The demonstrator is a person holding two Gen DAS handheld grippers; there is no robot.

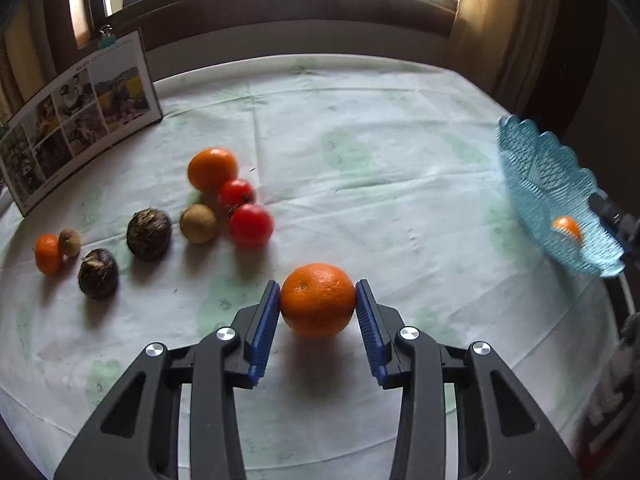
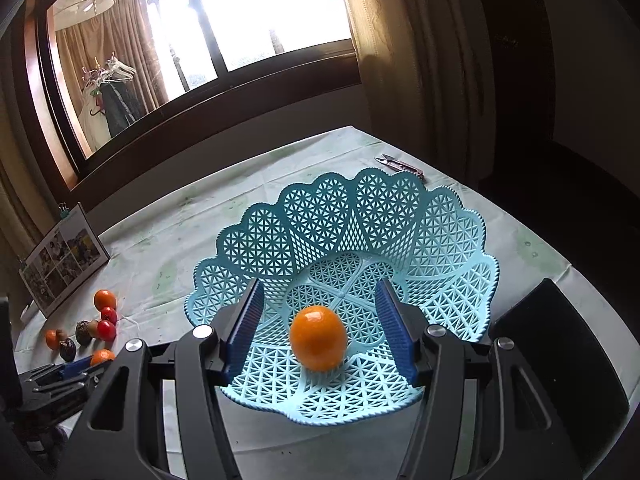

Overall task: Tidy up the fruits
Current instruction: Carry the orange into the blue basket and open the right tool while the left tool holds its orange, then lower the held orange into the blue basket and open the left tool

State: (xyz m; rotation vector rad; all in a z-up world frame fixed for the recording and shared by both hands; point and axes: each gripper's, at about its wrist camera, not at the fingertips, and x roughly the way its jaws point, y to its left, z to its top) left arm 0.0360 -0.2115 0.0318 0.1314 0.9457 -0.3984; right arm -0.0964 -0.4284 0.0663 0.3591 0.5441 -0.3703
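Note:
My left gripper is shut on a large orange, both blue pads touching its sides, just above the tablecloth. My right gripper is open over a light blue lattice basket; a small orange lies in the basket between the fingers, touched by neither. In the left wrist view the basket is at the far right with that small orange inside. More fruit lies to the left: an orange, two red fruits, a brown kiwi-like fruit, two dark round fruits and a small orange.
A photo board leans at the table's back left. Small scissors lie behind the basket. A dark chair back stands at the right table edge. A window and curtains are behind the table.

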